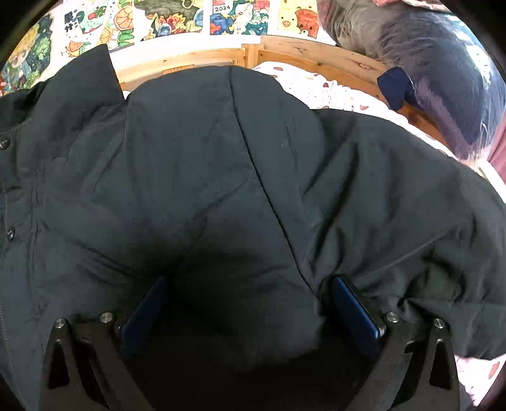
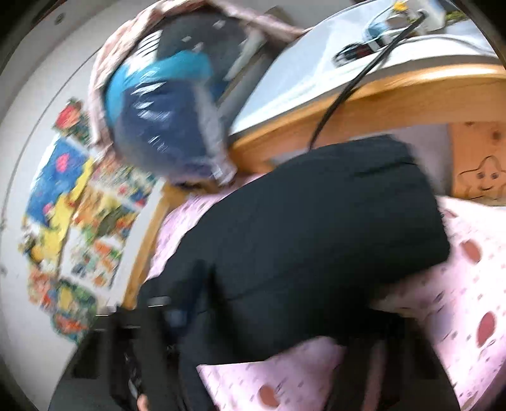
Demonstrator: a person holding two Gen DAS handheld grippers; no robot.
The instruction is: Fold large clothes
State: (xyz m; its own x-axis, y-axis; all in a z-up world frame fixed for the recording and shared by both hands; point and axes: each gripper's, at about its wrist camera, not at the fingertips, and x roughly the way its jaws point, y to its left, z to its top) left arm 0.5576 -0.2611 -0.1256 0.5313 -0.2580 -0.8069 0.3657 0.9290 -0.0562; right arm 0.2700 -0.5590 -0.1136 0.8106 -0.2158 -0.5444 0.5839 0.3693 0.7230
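A large black padded jacket (image 1: 237, 177) lies spread over the pink patterned bed sheet (image 1: 316, 85) and fills the left wrist view. My left gripper (image 1: 249, 303) is low against it. Its blue pads (image 1: 354, 309) stand wide apart, with a bulge of jacket fabric between them and creases running out from both. In the blurred right wrist view the jacket (image 2: 316, 221) runs across the sheet (image 2: 474, 284). My right gripper (image 2: 262, 354) is open at the jacket's near edge, its left finger (image 2: 142, 341) over dark fabric and bare sheet between the fingers.
A wooden bed frame (image 1: 196, 60) borders the mattress, with colourful posters (image 1: 170, 19) on the wall behind. A heap of other clothes, including a shiny blue puffer (image 2: 164, 120), sits at the bed's end. A desk (image 2: 316, 72) with cables stands beyond the frame.
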